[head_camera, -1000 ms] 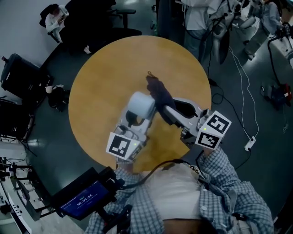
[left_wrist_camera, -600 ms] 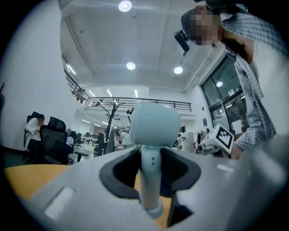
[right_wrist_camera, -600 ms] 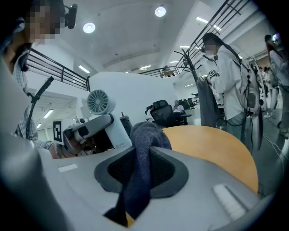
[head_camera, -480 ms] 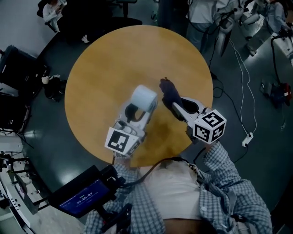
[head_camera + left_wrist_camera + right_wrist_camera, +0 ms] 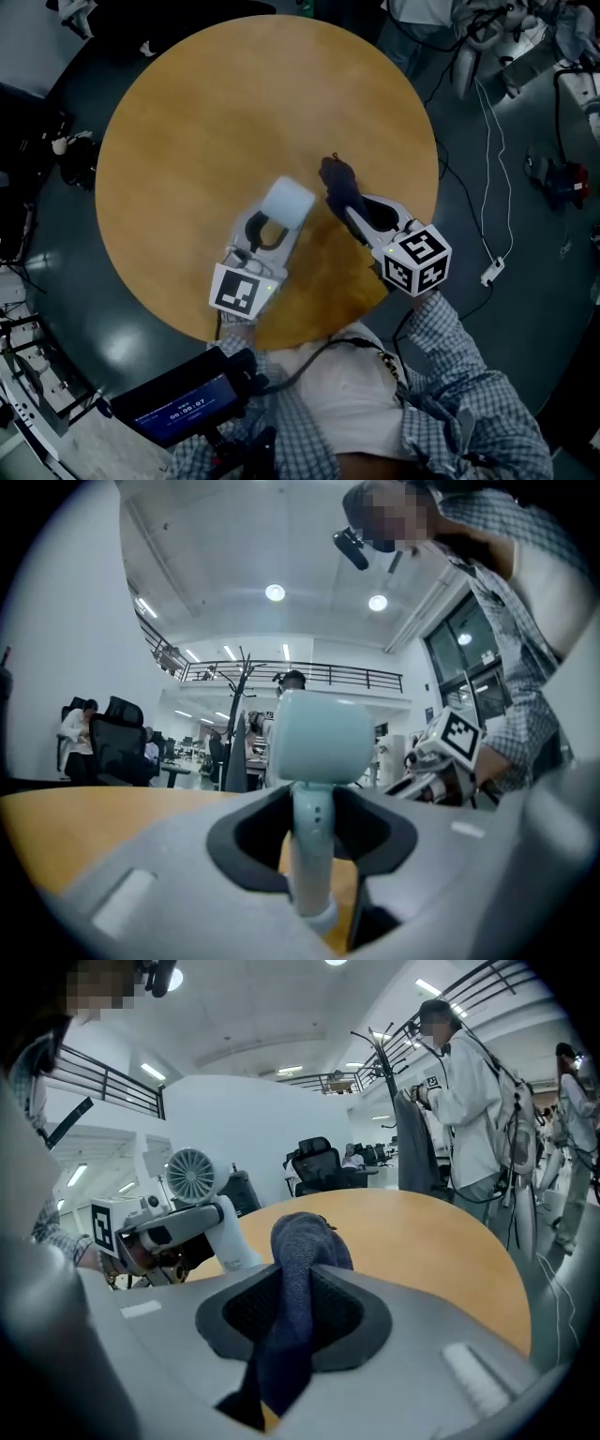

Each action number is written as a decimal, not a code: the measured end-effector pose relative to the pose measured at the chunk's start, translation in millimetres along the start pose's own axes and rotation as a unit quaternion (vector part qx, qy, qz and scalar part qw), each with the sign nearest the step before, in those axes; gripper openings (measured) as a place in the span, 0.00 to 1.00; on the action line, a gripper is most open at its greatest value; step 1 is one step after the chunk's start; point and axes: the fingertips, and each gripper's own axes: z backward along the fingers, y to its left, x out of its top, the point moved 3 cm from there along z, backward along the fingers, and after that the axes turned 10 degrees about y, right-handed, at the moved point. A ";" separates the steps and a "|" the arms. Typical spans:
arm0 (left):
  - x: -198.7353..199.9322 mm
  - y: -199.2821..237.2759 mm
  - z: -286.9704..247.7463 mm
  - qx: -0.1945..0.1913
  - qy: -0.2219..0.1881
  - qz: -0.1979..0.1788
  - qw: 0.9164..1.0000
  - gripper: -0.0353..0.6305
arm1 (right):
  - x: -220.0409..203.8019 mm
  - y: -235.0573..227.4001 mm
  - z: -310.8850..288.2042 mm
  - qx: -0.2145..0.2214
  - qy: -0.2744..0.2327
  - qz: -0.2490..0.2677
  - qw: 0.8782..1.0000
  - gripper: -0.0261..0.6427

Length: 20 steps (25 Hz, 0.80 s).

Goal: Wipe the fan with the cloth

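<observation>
Over the worktop, my left hand-held gripper clamps the stem of the fan, likely light and rigid; at its 3 o'clock, my right hand-held gripper pinches the limp cloth.

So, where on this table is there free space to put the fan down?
Almost the whole round table is bare: the wide far half beyond the fan and cloth, and the left side up to the rim. Only the near middle is crowded: the left claw holds the fan beside the right claw with the cloth.
</observation>
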 end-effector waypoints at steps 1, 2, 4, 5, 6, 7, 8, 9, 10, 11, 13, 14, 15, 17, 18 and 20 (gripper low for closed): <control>-6.1 1.2 -4.9 -0.002 0.002 0.001 1.000 0.26 | -3.8 -2.4 -5.1 -0.001 0.005 0.003 1.000 0.17; -12.1 2.3 -9.8 -0.004 0.003 0.005 1.000 0.26 | -7.6 -5.2 -10.0 -0.004 0.011 0.004 1.000 0.17; -23.9 7.3 -17.6 -0.007 0.007 0.010 1.000 0.26 | -13.9 -8.0 -22.4 -0.006 0.021 0.005 1.000 0.17; -29.1 11.2 -19.8 -0.006 0.010 0.011 1.000 0.26 | -16.6 -6.9 -29.4 -0.004 0.028 0.006 1.000 0.17; -34.1 15.1 -21.2 -0.005 0.013 0.012 1.000 0.26 | -19.2 -5.1 -36.2 -0.002 0.035 0.006 0.999 0.17; -38.5 18.6 -22.5 -0.005 0.017 0.014 1.000 0.26 | -21.7 -3.9 -42.1 0.000 0.041 0.006 0.999 0.17; -42.6 21.1 -24.1 -0.004 0.020 0.016 1.000 0.26 | -24.2 -4.2 -47.1 -0.001 0.046 0.006 0.999 0.17; -46.4 22.4 -26.0 -0.004 0.022 0.017 1.000 0.26 | -27.4 -5.7 -50.9 -0.005 0.050 0.006 0.999 0.17; -50.2 22.6 -28.0 -0.005 0.025 0.018 1.000 0.26 | -31.1 -7.8 -53.5 -0.010 0.053 0.008 0.998 0.17; -53.7 22.0 -29.9 -0.005 0.028 0.018 0.999 0.26 | -35.1 -10.0 -55.3 -0.015 0.057 0.010 0.998 0.17; -59.6 20.9 -32.5 -0.004 0.033 0.020 0.999 0.26 | -42.8 -13.2 -57.8 -0.025 0.064 0.015 0.998 0.17; -61.8 21.0 -33.0 -0.003 0.034 0.020 0.999 0.26 | -46.0 -14.1 -59.2 -0.029 0.068 0.017 0.997 0.17; -63.4 21.6 -33.3 -0.002 0.035 0.021 0.999 0.26 | -48.3 -14.6 -60.8 -0.033 0.071 0.020 0.997 0.17; -64.5 22.9 -34.0 -0.001 0.034 0.024 0.999 0.26 | -51.0 -15.8 -63.9 -0.040 0.075 0.026 0.996 0.17; -64.6 22.8 -34.6 -0.003 0.033 0.025 0.999 0.26 | -51.9 -16.5 -64.8 -0.044 0.075 0.030 0.996 0.18; -65.3 21.3 -35.2 -0.007 0.032 0.022 0.999 0.26 | -53.5 -16.9 -66.3 -0.053 0.077 0.039 0.995 0.18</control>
